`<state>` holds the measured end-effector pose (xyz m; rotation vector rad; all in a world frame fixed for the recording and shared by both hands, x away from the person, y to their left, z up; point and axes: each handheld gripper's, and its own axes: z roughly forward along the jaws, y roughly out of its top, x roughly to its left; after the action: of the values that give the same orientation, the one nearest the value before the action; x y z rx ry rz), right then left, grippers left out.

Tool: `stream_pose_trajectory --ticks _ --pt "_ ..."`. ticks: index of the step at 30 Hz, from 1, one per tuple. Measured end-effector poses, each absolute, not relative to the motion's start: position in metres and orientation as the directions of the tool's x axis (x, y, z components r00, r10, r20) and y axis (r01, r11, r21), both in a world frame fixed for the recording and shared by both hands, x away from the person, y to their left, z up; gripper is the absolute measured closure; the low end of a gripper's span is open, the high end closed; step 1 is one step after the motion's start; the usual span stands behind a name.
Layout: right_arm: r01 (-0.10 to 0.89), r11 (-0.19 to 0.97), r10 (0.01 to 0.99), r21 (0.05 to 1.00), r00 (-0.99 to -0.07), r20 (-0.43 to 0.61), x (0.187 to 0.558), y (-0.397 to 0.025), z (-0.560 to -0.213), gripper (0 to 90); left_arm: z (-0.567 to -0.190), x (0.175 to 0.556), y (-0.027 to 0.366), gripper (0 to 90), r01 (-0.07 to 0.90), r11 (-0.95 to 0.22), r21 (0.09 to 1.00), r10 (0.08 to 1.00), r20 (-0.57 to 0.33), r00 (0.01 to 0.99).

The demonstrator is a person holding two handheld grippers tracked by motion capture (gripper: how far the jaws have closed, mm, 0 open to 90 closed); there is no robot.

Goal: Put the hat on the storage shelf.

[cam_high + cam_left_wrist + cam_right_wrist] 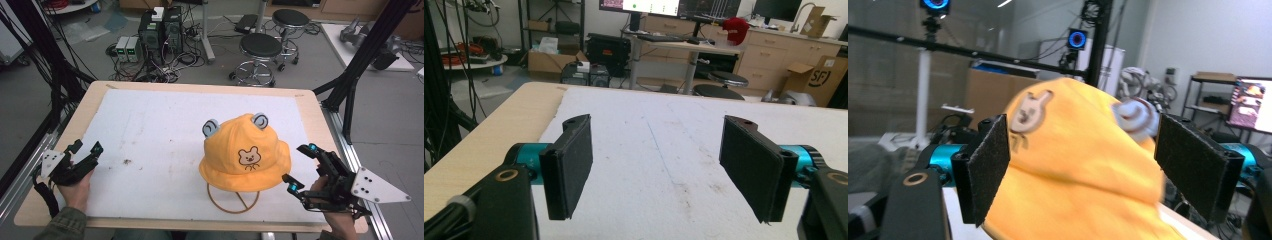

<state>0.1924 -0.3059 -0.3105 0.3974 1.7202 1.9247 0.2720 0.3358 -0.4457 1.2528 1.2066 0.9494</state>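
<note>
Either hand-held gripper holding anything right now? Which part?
Nothing held. The left hand-held gripper is open over bare mat; the right hand-held gripper is open beside the yellow fabric bear-eared bucket hat, not clamping it.

Wooden table [85, 107], white mat [155, 130] on top, yellow hat [245, 152] on mat

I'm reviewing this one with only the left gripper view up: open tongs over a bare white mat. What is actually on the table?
Observer: A yellow bucket hat with grey ears and a bear patch sits right of centre on the white mat.
Operator: Where are the right tongs?
Observer: The right tongs are open beside the hat's brim, not touching it as far as the high view shows.
Operator: Anything loose on the hat?
Observer: Its chin cord lies in a loop on the mat at the near side.
</note>
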Motion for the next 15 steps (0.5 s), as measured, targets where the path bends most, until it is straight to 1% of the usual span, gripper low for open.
stream_pose_trajectory --ticks 2,13,15 --pt "-0.165 -0.071 0.576 0.984 -0.812 -0.095 0.194 -0.311 -0.315 21.5 -0.446 0.273 0.335 29.7 0.099 0.12 0.988 0.978 -0.135 0.159" --pt "-0.133 -0.107 0.646 0.985 -0.763 -0.033 0.203 -0.323 -0.331 21.5 -0.446 0.273 0.335 29.8 0.093 0.125 0.988 0.978 -0.138 0.158" --pt "-0.117 -0.13 0.66 0.985 -0.751 -0.001 0.205 -0.324 -0.334 21.6 -0.446 0.273 0.334 29.7 0.093 0.125 0.988 0.978 -0.138 0.158"
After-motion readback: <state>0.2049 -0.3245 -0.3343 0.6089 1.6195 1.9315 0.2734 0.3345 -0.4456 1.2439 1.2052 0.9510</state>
